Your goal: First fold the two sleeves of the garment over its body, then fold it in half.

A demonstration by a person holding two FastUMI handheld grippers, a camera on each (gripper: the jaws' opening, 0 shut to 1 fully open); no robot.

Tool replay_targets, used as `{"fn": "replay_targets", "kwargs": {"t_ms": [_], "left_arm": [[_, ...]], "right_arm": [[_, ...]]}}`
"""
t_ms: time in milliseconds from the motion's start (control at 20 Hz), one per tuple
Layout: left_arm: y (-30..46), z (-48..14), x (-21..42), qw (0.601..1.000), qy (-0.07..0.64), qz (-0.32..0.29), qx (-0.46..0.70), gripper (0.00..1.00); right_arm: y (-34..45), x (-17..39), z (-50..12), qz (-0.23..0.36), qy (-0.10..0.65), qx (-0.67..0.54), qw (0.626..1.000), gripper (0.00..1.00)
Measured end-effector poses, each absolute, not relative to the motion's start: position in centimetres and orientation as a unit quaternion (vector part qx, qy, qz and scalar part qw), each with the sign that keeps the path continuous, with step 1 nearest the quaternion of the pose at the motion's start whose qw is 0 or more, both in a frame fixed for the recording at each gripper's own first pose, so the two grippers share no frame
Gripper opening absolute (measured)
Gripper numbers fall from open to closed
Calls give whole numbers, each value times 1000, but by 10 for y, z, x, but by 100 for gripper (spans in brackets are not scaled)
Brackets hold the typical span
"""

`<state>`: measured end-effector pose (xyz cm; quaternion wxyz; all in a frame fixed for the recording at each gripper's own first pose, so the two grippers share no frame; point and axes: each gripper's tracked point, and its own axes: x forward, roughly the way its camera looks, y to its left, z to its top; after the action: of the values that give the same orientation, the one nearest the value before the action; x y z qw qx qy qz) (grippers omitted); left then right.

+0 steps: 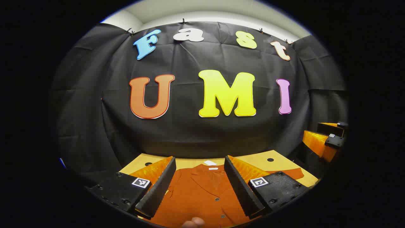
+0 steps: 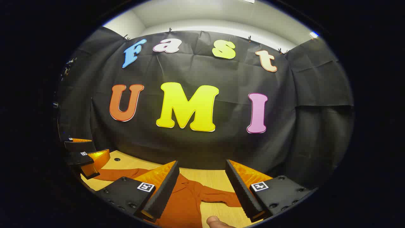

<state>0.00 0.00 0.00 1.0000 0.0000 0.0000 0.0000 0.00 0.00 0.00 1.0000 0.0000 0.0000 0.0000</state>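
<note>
A fingertip (image 1: 193, 222) pokes in at the near edge of the left gripper view. The left gripper (image 1: 200, 185) hangs with jaws wide over the shirt (image 1: 202, 196), which lies flat on the bench (image 1: 253, 157) (collar far, sleeves spread). The right gripper (image 2: 202, 190), jaws also wide, hovers above the right sleeve (image 2: 218, 197).

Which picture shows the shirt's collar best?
The left gripper view: the collar of the shirt sits centred between open jaws, with buttons visible. The right gripper view shows the shirt off to one side, mostly a sleeve.
</note>
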Motion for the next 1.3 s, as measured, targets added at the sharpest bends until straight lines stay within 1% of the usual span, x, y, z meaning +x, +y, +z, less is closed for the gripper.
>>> {"fn": "replay_targets", "kwargs": {"t_ms": [50, 500, 750, 850, 950, 1050, 1300], "left_arm": [[-2, -2, 1, 1000, 3, -1, 2, 99], [-15, -4, 0, 1000, 1, -14, 15, 99], [-16, -8, 4, 1000, 8, -13, 10, 99], [-20, -5, 5, 1000, 0, -19, -2, 99], [-23, -4, 5, 999, -3, -26, -26, 99], [-26, -8, 6, 999, 13, -23, -29, 98], [-29, -29, -2, 999, 50, 5, -8, 99]], "right_arm": [[-1, 0, 0, 0, 0, 3, 1000, 94], [-1, 2, -2, 3, 0, -1, 1000, 94], [-5, 5, -7, 1, 4, 1, 1000, 94], [-13, 11, -9, -3, 4, 5, 1000, 94], [-32, 22, -18, -21, 12, 3, 1000, 94], [-62, 38, -36, -50, 35, 1, 998, 94], [-170, 78, -107, -134, 103, -3, 986, 94]]}}
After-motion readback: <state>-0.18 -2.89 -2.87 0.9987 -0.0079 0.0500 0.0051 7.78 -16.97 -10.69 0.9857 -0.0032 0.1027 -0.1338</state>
